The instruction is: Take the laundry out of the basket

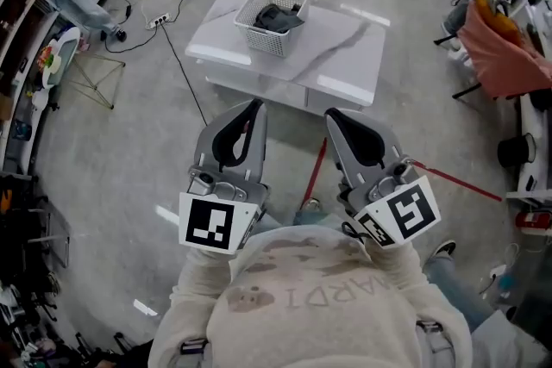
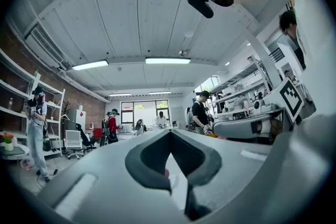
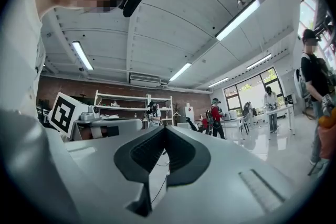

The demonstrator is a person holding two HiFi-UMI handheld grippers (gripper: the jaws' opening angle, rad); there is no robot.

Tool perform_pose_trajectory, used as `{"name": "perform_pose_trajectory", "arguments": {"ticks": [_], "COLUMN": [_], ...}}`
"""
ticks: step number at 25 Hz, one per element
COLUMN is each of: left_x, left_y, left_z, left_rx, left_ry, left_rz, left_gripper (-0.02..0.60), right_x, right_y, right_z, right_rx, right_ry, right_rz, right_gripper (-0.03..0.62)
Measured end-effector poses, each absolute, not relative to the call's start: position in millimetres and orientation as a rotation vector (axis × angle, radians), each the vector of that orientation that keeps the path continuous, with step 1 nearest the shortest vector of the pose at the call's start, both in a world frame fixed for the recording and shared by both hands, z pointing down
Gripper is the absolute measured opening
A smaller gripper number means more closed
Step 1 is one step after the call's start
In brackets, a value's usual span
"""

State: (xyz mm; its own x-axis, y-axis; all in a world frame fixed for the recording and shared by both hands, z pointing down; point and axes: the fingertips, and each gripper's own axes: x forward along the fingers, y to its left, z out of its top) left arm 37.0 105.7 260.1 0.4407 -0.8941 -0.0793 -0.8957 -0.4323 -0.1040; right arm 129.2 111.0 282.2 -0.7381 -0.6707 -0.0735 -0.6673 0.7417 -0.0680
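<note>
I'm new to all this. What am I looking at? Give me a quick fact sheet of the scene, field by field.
Place: large indoor workroom, pale shiny floor
Table: low white table ahead of the person
Basket: white mesh basket standing on the table
Laundry: dark laundry lying inside the basket
Left gripper: jaws together, nothing between them, held near the chest, short of the table
Right gripper: jaws together, nothing between them, beside the left one
Progress: laundry not yet taken out

Grey polished floor [image 1: 129, 142], brick wall [image 3: 121, 94]
</note>
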Motion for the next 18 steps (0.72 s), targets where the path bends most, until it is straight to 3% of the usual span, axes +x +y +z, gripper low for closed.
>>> {"name": "perform_pose_trajectory", "arguments": {"ticks": [18], "left_x": [-87.2], "left_y": [200.4], "left_z": [215.2], "left_rx": [-2.544], "left_ry": [1.131], "left_rz": [0.217], "left_gripper": [0.002], "right_x": [-29.1], "right_y": [199.1], "right_z": [260.7], "right_rx": [-1.218], "right_ry": [2.782], "right_rz": [-0.019], "right_gripper": [0.027]}}
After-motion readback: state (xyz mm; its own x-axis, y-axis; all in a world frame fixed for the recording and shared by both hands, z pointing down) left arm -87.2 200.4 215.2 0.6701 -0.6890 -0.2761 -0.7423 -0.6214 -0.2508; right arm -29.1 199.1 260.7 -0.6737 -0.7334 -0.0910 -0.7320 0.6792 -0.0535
